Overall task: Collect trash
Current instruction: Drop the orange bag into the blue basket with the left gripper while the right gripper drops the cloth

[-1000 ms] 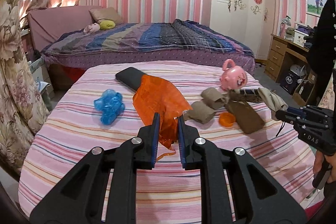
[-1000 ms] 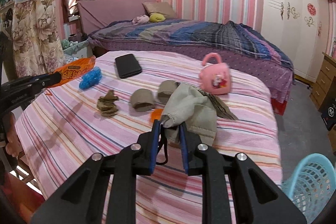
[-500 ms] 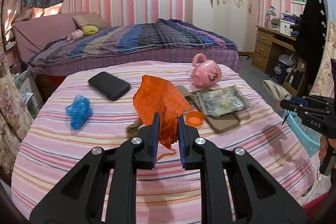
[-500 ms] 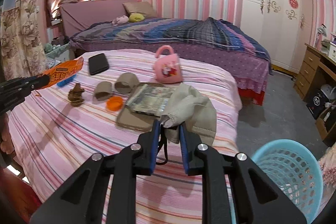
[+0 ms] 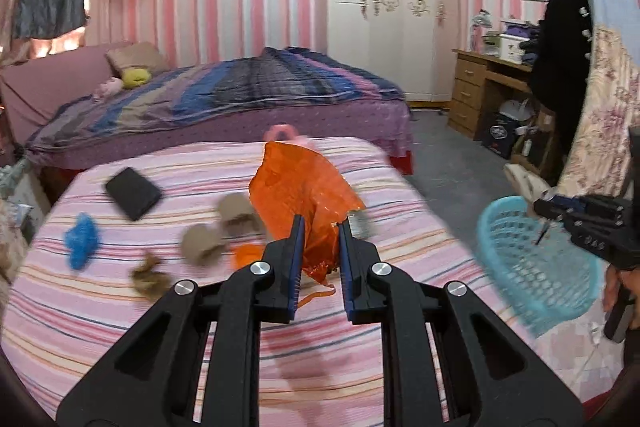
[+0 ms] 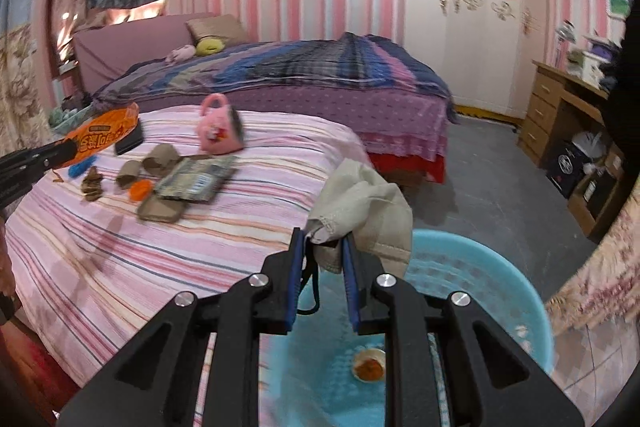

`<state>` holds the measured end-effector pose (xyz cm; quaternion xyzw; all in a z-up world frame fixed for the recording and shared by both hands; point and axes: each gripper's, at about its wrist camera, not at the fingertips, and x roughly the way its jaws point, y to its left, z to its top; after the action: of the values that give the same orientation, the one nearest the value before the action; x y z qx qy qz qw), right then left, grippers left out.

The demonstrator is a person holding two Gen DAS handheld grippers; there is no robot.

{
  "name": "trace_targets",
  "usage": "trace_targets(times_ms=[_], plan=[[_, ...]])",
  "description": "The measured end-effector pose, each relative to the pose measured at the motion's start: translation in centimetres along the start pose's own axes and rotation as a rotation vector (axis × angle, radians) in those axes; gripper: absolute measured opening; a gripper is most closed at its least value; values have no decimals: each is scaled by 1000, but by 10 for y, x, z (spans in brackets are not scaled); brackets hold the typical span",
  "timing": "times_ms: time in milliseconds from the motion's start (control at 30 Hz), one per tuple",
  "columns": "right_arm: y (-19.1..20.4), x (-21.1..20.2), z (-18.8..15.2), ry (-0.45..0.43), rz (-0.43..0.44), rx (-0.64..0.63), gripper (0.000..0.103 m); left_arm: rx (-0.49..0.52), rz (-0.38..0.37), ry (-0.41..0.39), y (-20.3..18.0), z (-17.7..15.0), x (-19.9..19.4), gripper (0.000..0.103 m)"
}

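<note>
My left gripper (image 5: 319, 231) is shut on an orange snack wrapper (image 5: 304, 195) and holds it above the pink striped bed (image 5: 224, 311). The wrapper also shows in the right wrist view (image 6: 102, 135). My right gripper (image 6: 322, 243) is shut on a beige cloth bag (image 6: 366, 203) and holds it over the rim of a light blue basket (image 6: 472, 267). The basket also shows in the left wrist view (image 5: 532, 259), on the floor right of the bed. A small orange-filled cup (image 6: 369, 365) lies in the basket.
On the bed lie a blue wad (image 5: 82, 241), a black phone (image 5: 133, 193), brown scraps (image 5: 150, 277), beige rolls (image 5: 202, 245), an orange lid (image 6: 140, 189), a printed packet (image 6: 196, 181) and a pink toy bag (image 6: 218, 129). A second bed (image 6: 304, 71) and desk (image 5: 488, 95) stand behind.
Both grippers have swung right toward the basket. The right gripper with the beige bag has moved from over the bed to above the basket. The left still holds the wrapper.
</note>
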<state>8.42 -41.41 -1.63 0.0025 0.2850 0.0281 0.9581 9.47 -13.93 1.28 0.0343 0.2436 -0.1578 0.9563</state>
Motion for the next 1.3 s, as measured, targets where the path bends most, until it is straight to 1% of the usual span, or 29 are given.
trace_targets(times_ms=[67,233,367,533,767,967,1033,1100,1133,1200,1233,1300], plan=[[-21,-6,-6,2,-21,25,19,5,-41,7,-24,1,4,15],[-56,-14,-16,1,-74,66,19,42,-124,13,-84,-3,9,15],[-71,-14,-24,15,-107,68,19,34,-174,28,-117,-11,14,15],[-85,-18,-31,22,-122,54,19,41,-202,44,-160,-12,22,15],[-108,-26,-39,2,-139,114,19,81,-240,52,-206,-17,27,15],[-111,-27,-42,-3,-140,130,19,115,-257,70,-226,-20,34,16],[-111,-26,-43,-2,-140,129,19,113,-255,71,-227,-21,35,22],[-112,-26,-43,0,-140,126,19,112,-246,66,-226,-20,35,37],[-112,-26,-44,2,-140,123,19,112,-237,62,-224,-19,35,41],[-111,-26,-44,5,-141,121,19,106,-206,48,-219,-17,36,59],[-110,-26,-45,8,-142,119,19,101,-195,43,-217,-16,36,63],[-109,-25,-45,11,-143,116,19,87,-167,36,-207,-13,38,74]])
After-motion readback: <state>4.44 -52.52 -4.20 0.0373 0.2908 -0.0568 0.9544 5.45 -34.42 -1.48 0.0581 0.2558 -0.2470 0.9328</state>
